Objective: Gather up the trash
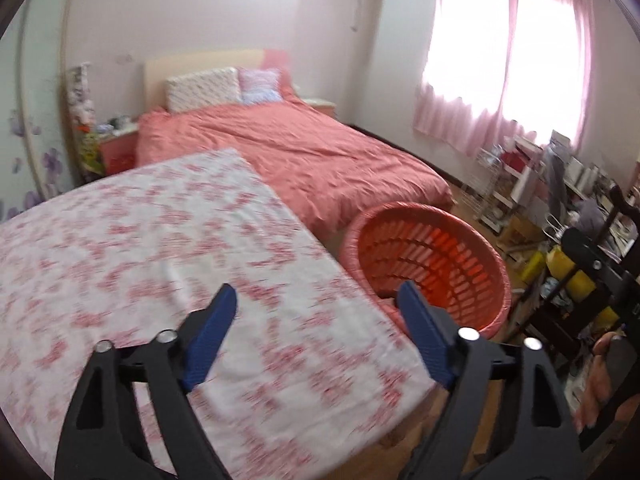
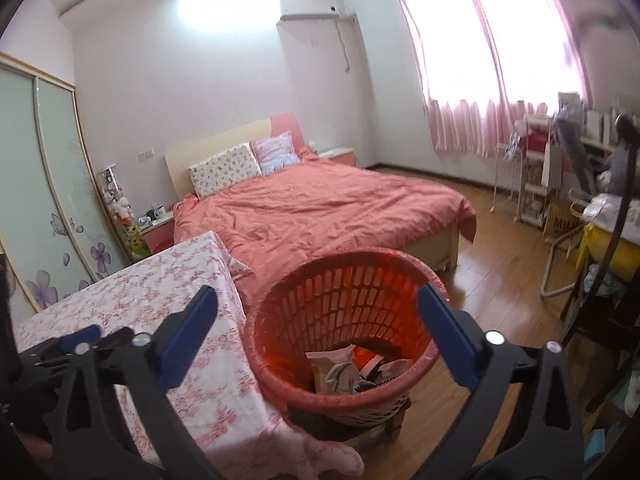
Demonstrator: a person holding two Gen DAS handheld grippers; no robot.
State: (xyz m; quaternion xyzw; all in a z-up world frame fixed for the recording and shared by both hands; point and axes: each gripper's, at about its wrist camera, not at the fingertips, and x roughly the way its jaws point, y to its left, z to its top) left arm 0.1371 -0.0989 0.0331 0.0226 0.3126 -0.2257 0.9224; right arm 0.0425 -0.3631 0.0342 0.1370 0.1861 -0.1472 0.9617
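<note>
Both the left hand-held gripper (image 1: 316, 294) and right hand-held gripper (image 2: 318, 294) are held wide open, empty. Trash (image 2: 352, 368) is seen inside the red basket (image 2: 276, 376) beside the desk (image 2: 160, 280); remaining scraps should be sought before closing.

Table (image 1: 160, 240): under my left tongs (image 1: 316, 300), whose jaws stand apart with nothing between.
Basket (image 2: 400, 268): just beside the table's right edge, before my right tongs (image 2: 316, 304), jaws apart too.
Trash (image 2: 352, 368): lying in the basket's bottom.
Bed (image 2: 320, 208): behind table and basket.
Pillows (image 2: 226, 170): at the bed's far end.
Shelves (image 1: 516, 184): right, beneath the window (image 1: 508, 52).
</note>
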